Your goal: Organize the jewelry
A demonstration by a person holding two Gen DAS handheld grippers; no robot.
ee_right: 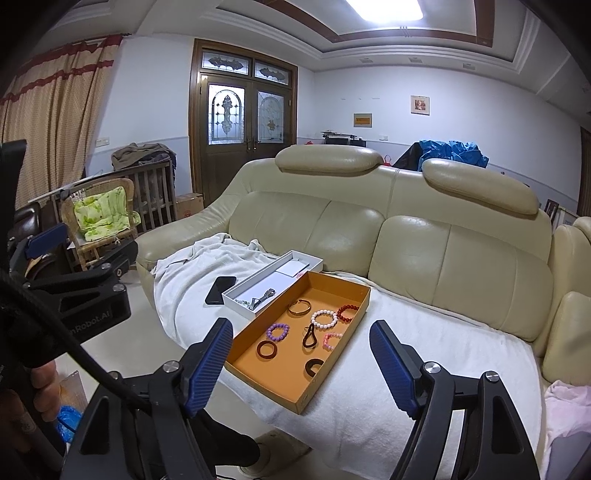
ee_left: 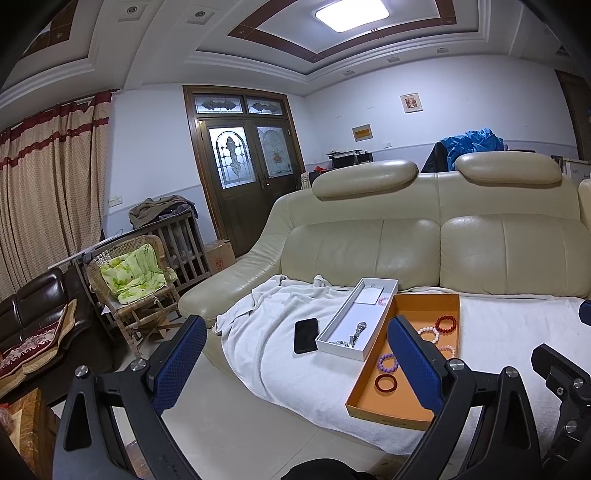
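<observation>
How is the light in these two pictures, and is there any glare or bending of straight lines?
Left wrist view: the ceiling lamp is blown out to white, and the sofa leather shows soft glare. Right wrist view: the lamp is cut by the top edge, and the orange tray and its bracelets are evenly lit and sharp. Both views: fisheye bends the ceiling mouldings, and the corners go black.

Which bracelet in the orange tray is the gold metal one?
The thin open gold cuff at the orange tray's far end, nearest the white box. Most of the others are strings of round beads or dark solid rings.
</observation>
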